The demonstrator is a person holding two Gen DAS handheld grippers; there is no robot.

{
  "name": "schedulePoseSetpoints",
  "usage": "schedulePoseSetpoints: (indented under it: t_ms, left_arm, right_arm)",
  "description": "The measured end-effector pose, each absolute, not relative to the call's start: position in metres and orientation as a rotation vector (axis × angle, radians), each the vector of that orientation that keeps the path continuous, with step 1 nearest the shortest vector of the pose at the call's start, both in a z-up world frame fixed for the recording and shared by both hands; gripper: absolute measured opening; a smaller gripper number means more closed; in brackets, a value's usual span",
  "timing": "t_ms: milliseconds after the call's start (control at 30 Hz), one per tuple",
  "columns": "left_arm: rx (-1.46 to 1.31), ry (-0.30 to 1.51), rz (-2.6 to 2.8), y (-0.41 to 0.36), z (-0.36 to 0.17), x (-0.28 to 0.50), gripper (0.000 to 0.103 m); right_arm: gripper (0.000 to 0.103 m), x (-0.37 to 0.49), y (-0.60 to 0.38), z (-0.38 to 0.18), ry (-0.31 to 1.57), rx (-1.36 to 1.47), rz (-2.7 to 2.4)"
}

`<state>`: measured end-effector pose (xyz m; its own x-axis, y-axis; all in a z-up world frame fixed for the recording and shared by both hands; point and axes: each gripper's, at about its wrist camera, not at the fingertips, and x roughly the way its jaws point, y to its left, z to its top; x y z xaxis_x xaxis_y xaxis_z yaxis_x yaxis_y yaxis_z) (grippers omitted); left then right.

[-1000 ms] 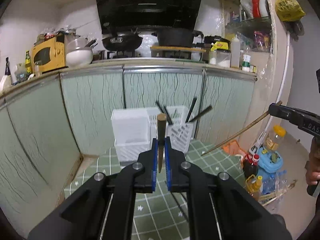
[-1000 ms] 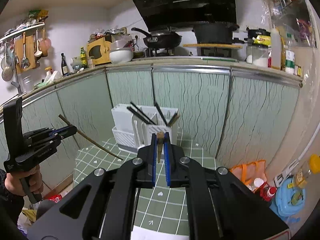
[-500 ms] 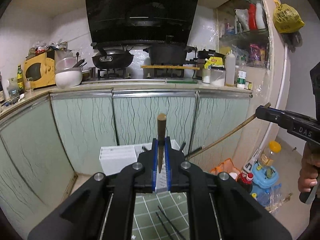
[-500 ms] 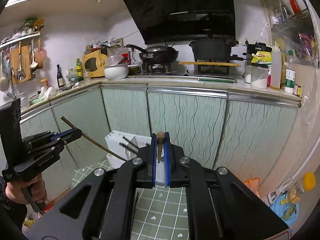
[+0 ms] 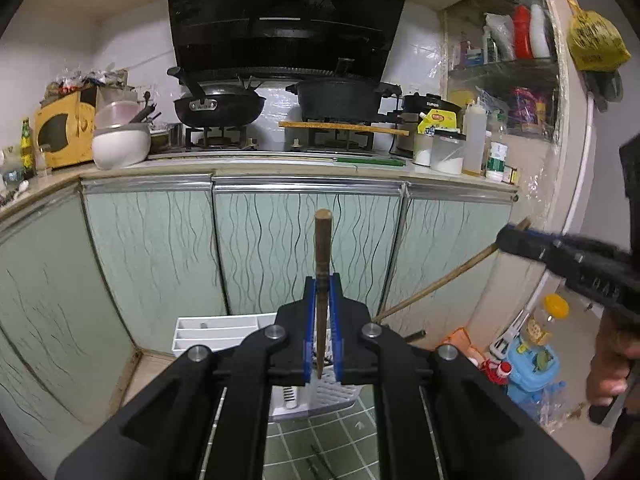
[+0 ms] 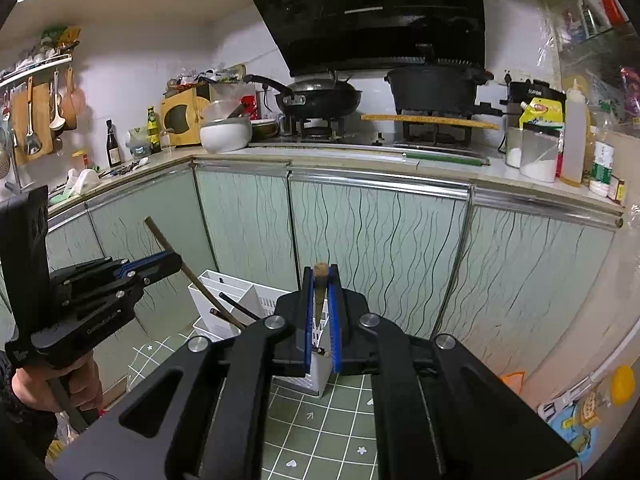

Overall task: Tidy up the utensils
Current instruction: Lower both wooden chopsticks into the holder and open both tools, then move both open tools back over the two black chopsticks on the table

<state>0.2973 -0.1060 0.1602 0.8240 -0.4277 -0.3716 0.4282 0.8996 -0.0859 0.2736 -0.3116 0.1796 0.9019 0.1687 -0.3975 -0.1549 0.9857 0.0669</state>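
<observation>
While both tools are rising away from the white utensil caddy (image 5: 216,330), we are seeing it slide lower in both wrist views than a second ago, when it was sitting right behind the fingertips. The left tool (image 5: 322,320) is pinching a brown wooden chopstick (image 5: 322,248), blue pads pressed together on it, stick end poking up past the tips. The right tool (image 6: 321,320) is likewise pressed shut on a second wooden chopstick (image 6: 320,280), only a short stub showing above the pads. In the left view the right tool is holding its stick aslant, the long end angling down toward the caddy. The caddy is standing on the green-tiled bench (image 6: 344,408), against the green cabinet doors (image 6: 372,248); dark chopsticks (image 6: 236,312) are already sticking out of its compartments. More dark sticks are lying on the tiles in front of the caddy in the left view.

Our reading: both sticks are lifted clear and being carried; neither is in the caddy yet. Next we are needing to bring the tips down over an open compartment and release.
</observation>
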Motion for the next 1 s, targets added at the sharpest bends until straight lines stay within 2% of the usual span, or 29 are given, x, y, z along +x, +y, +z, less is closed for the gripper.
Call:
schedulePoseSetpoints:
  t_ms: [367,567,600,633,667,700,733,800,867,1000]
  left_arm:
    - [-0.022,0.352,-0.48,-0.118,0.185,0.313,0.006]
    - [-0.002,0.389,-0.496,-0.128,0.164,0.336,0.007]
    - [0.003,0.405,-0.496,-0.129,0.158,0.34,0.01]
    - [0.005,0.42,-0.48,-0.129,0.151,0.344,0.026]
    - [0.002,0.429,-0.458,-0.126,0.146,0.346,0.045]
    - [-0.004,0.426,-0.433,-0.121,0.142,0.346,0.086]
    - [-0.011,0.416,-0.413,-0.117,0.14,0.343,0.097]
    - [-0.019,0.414,-0.399,-0.105,0.135,0.339,0.097]
    - [-0.013,0.443,-0.385,-0.097,0.129,0.335,0.097]
    - [0.007,0.46,-0.377,-0.082,0.12,0.314,0.098]
  right_arm:
    - [0.007,0.296,-0.315,0.166,0.435,0.038,0.172]
    - [0.007,0.313,-0.318,0.15,0.465,0.067,0.182]
    - [0.007,0.317,-0.32,0.146,0.474,0.074,0.18]
    - [0.016,0.32,-0.322,0.143,0.486,0.076,0.175]
    - [0.053,0.322,-0.324,0.14,0.5,0.077,0.164]
    - [0.068,0.319,-0.327,0.137,0.488,0.081,0.144]
    - [0.079,0.314,-0.331,0.136,0.462,0.083,0.126]
    - [0.08,0.305,-0.339,0.132,0.461,0.092,0.127]
    - [0.091,0.296,-0.346,0.128,0.46,0.11,0.114]
    - [0.095,0.274,-0.353,0.119,0.47,0.107,0.103]
